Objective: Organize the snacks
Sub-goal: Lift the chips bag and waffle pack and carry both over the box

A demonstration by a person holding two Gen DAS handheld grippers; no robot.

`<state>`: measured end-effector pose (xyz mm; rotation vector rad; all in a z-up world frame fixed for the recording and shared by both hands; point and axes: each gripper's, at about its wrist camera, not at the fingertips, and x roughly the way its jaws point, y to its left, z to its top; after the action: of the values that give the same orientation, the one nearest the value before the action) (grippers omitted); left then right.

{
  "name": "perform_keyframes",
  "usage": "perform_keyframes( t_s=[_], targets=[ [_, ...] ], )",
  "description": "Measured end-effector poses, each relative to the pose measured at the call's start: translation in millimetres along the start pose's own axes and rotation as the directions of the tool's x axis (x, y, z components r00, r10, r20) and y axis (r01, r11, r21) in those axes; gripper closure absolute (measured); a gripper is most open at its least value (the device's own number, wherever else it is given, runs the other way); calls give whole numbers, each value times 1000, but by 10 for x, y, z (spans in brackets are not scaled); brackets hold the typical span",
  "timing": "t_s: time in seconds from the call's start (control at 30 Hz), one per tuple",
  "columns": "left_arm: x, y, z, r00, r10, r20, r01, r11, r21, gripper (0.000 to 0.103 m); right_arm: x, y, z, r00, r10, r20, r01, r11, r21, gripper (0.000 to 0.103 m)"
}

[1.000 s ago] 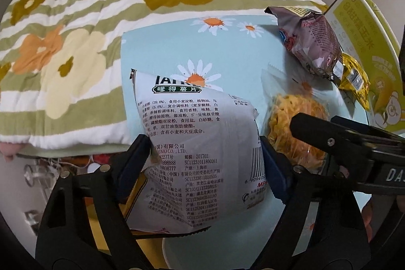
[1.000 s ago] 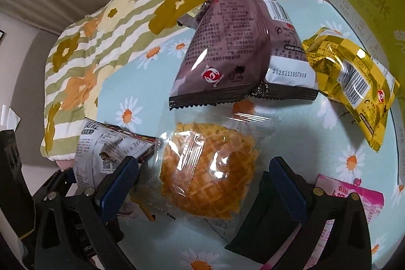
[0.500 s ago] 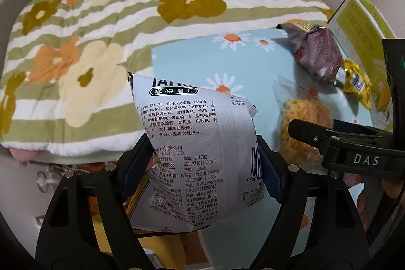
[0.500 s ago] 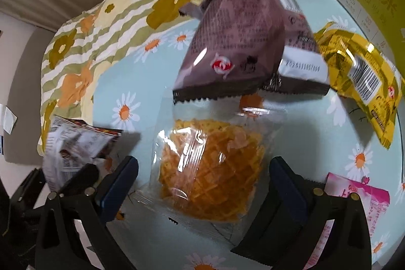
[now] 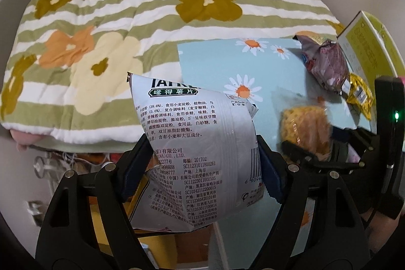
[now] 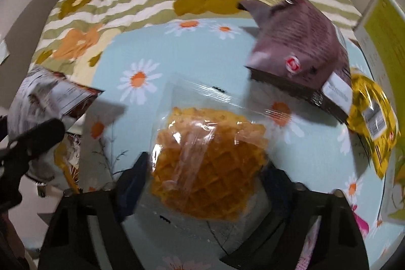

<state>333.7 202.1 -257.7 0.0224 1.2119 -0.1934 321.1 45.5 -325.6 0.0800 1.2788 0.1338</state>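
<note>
My left gripper (image 5: 202, 163) is shut on a silver chip bag (image 5: 200, 143) printed with black text, held up off the table's left edge. That bag also shows at the left in the right wrist view (image 6: 50, 98). My right gripper (image 6: 205, 173) is shut on a clear-wrapped orange waffle (image 6: 210, 158), lifted above the daisy tablecloth (image 6: 202, 67). The waffle shows in the left wrist view (image 5: 306, 128) too. A brown snack bag (image 6: 298, 52) and a yellow packet (image 6: 372, 115) lie at the right.
A yellow-green box (image 6: 384, 37) stands at the table's right edge. A pink packet (image 6: 359, 222) lies at the lower right. A striped flower quilt (image 5: 126, 29) covers the bed behind the table. Clutter lies on the floor below the left gripper.
My right gripper has closed on the waffle and lifted it. My left gripper has carried the chip bag back and left, away from the table.
</note>
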Motion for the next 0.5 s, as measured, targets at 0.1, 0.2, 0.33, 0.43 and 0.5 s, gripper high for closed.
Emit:
perform_keyframes(
  t_s=[0.1,0.2,0.33,0.43,0.5],
  targets=[
    [-57,-4,13,1000,-5,13,5,1000,-23,27,-51,10,-22,999,40,0,-40,999,-6,30],
    [-169,8,38,999,-4,35,6,999,-42,27,-190,73,-12,996,91,11,-91,995,-29,30],
    [-389,-2,106,997,-22,71,27,997,-72,27,-442,184,2,987,155,42,-152,986,-75,30],
    [-596,-93,192,993,-26,111,34,997,-74,27,-680,232,49,978,195,77,-185,976,-117,30],
    [-740,-178,258,989,-24,146,34,997,-68,27,-866,224,78,971,210,113,-193,970,-150,30]
  ],
)
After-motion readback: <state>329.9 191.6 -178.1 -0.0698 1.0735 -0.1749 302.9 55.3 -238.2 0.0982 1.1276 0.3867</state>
